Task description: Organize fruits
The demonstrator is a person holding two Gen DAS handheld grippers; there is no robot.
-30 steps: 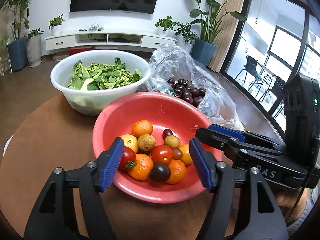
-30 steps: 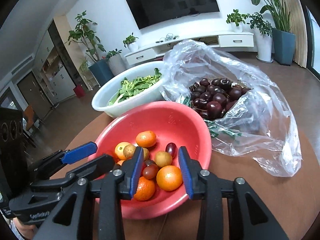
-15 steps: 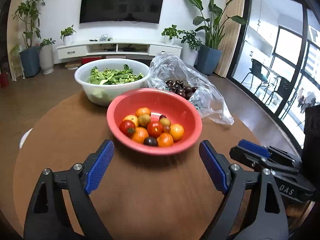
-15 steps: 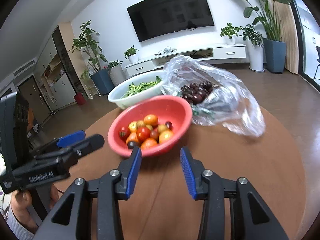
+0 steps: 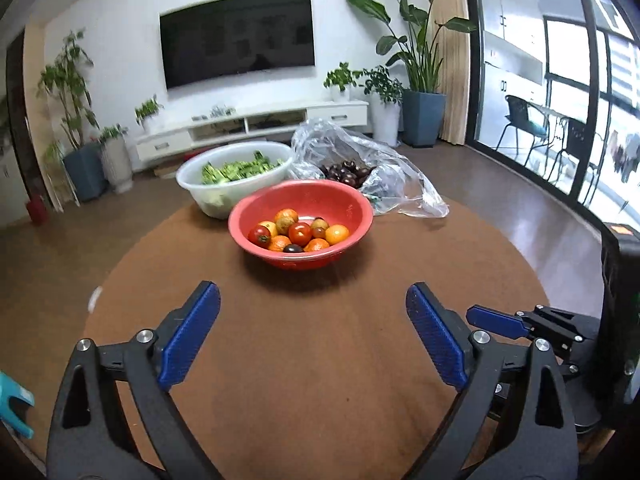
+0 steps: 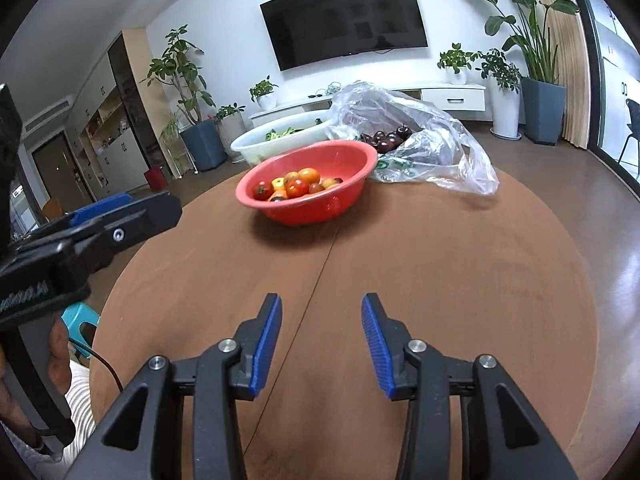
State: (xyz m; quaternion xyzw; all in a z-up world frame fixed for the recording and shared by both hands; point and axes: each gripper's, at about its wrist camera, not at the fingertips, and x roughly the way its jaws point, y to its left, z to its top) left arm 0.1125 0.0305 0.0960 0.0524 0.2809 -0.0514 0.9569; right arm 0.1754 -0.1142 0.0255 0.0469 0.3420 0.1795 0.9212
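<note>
Upright, red bowl point(image 5: 352, 216), opening skyward

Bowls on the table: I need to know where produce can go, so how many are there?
2. The red bowl of mixed fruit sits mid-table; the white bowl of greens stands behind it to the left, beside the plastic bag of dark fruit. None seems hidden.

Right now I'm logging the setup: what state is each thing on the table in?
Red plastic bowl: upright, holding mixed small fruit.
White plastic bowl: upright, filled with greens.
Clear plastic bag: open, crumpled, dark cherries inside.
Left tongs: opening, nothing between them.
Right tongs: open, empty.
</note>
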